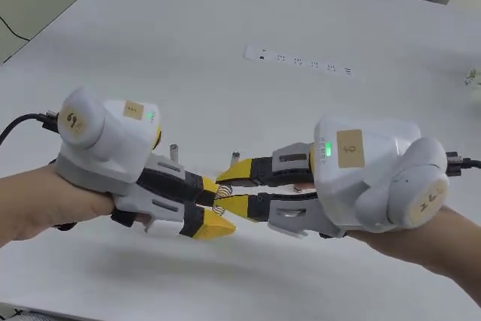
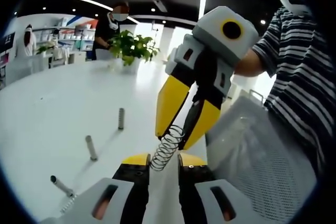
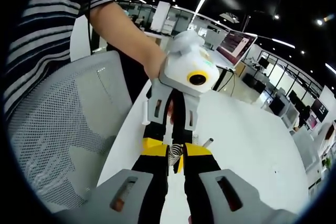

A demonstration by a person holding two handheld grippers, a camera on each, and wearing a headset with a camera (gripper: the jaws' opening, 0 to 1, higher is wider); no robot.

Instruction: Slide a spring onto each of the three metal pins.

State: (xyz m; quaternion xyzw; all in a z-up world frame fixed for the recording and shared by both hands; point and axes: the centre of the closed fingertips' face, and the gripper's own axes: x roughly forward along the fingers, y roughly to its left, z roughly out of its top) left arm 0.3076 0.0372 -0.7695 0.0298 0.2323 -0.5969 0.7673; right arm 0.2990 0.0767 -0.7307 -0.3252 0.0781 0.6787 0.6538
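Observation:
A small metal spring (image 1: 219,202) hangs between the yellow tips of both grippers, which meet nose to nose above the table. My right gripper (image 3: 175,153) is shut on the spring (image 3: 174,157), which fills the gap between its jaws. My left gripper (image 2: 164,162) has the spring's (image 2: 167,148) lower end between its narrow-set jaws. The spring slants up into the right gripper (image 2: 181,132). Three metal pins stand on the white table: the far pin (image 2: 121,118), the middle pin (image 2: 91,147), and the near pin (image 2: 62,185), which leans and has a coil at its base.
A white power strip (image 1: 297,62) lies further back on the white table (image 1: 225,28). A mesh chair (image 3: 68,129) stands beside the table edge. A potted plant (image 2: 131,48) sits far off on the tabletop, with people standing beyond it.

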